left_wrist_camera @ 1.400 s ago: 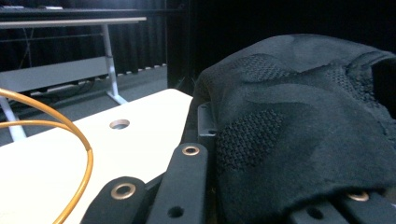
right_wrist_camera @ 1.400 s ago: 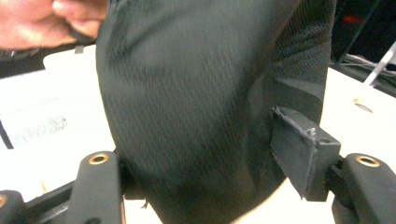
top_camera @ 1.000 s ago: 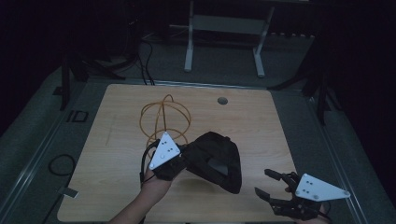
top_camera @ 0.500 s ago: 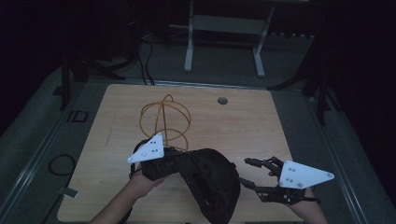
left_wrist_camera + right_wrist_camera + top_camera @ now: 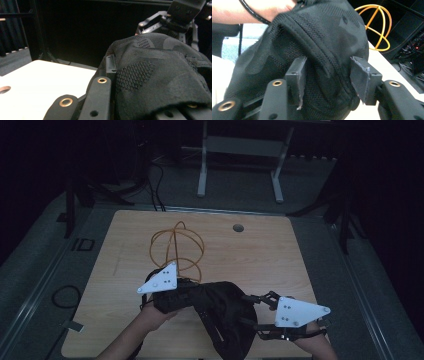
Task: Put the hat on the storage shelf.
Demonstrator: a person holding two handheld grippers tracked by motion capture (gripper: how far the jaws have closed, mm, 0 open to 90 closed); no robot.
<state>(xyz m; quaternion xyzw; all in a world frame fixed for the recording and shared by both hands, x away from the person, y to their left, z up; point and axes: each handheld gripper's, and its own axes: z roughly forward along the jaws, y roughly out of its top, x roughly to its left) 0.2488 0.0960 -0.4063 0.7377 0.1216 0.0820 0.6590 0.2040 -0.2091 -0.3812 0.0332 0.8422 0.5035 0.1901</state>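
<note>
black mesh garment bunched at table near edge, 6 o'clock, between both grippers. right gripper at 5 o'clock: jaws spread, fabric fold bulging between pads, not clamped. left gripper at 7 o'clock: fabric draped over jaws, likely pinching garment, view poor. orange wire loop just beyond, toward 11 o'clock. round grommet hole far, 12 o'clock. white stand legs on floor past table.
</note>
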